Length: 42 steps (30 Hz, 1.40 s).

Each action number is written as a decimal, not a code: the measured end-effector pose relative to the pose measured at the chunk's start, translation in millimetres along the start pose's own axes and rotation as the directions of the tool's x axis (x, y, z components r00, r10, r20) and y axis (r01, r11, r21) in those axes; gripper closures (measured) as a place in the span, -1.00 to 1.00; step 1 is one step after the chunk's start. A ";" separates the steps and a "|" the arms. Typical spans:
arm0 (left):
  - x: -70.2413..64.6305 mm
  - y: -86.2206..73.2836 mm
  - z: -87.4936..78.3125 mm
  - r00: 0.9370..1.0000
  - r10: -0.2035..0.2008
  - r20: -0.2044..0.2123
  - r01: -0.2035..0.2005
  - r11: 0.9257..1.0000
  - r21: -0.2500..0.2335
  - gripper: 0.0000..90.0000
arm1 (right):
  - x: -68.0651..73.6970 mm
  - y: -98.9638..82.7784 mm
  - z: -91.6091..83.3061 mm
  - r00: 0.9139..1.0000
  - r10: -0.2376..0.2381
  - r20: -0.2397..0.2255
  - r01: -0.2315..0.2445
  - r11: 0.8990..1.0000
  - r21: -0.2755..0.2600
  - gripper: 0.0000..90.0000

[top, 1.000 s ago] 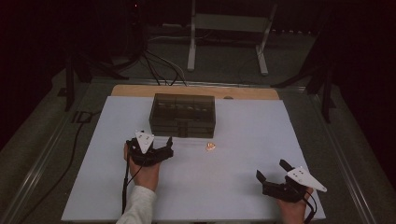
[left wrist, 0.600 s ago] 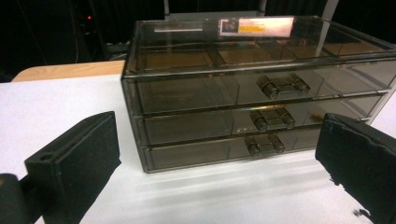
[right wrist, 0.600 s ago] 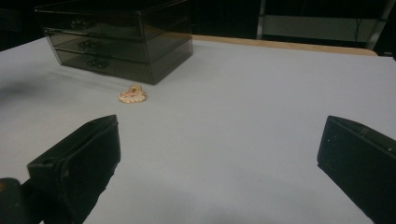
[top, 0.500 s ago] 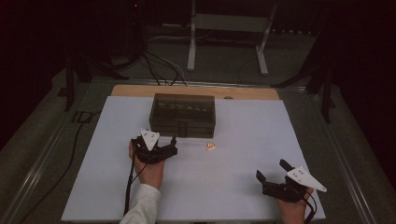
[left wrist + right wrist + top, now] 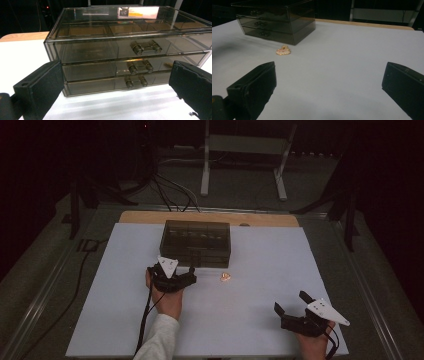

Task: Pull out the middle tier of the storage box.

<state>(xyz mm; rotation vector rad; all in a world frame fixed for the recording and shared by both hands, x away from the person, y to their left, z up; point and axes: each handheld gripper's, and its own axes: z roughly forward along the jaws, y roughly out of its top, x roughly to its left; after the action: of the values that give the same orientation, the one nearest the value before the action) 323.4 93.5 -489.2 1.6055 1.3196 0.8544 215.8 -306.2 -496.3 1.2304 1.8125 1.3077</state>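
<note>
A smoky see-through box (image 5: 197,240) with three shut drawers stands at the back middle of the white sheet. My left gripper (image 5: 172,270) is open just in front of it. In the left gripper view the box (image 5: 100,50) sits between the wide-apart jaws, its three drawer handles one above the other, the lowest handle (image 5: 136,81) nearest the left gripper (image 5: 117,87). A small pink and yellow trinket (image 5: 225,277) lies on the sheet right of that gripper. My right gripper (image 5: 290,301) is open near the front right, empty, facing the trinket (image 5: 283,51) and the box (image 5: 277,23).
The white sheet (image 5: 115,285) covers a wooden board (image 5: 145,217) whose back edge shows. A cable (image 5: 146,317) trails from the left gripper toward the front edge. Metal stand legs (image 5: 205,175) and cables lie on the floor behind the table.
The left gripper has edged forward and to the right, closer to the front of the box. The right gripper and the trinket have stayed put.
</note>
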 end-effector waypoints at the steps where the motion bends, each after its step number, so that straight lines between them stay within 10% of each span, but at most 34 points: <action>1: -0.9 -0.1 1.2 1.000 -0.003 -0.003 0.003 1.000 -0.002 -0.98 | -0.1 -0.1 -0.1 1.000 0.000 0.000 0.000 1.000 -0.001 -1.00; 42: -34.9 -4.5 36.3 0.998 -0.042 -0.054 0.044 0.999 0.023 -0.89 | 1.3 0.3 -1.0 1.000 -0.002 -0.001 0.002 1.000 -0.001 -1.00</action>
<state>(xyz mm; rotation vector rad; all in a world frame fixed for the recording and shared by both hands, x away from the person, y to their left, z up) 347.1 52.6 -506.9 1.5768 1.4021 0.8635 214.5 -305.4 -495.6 1.2268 1.8131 1.3082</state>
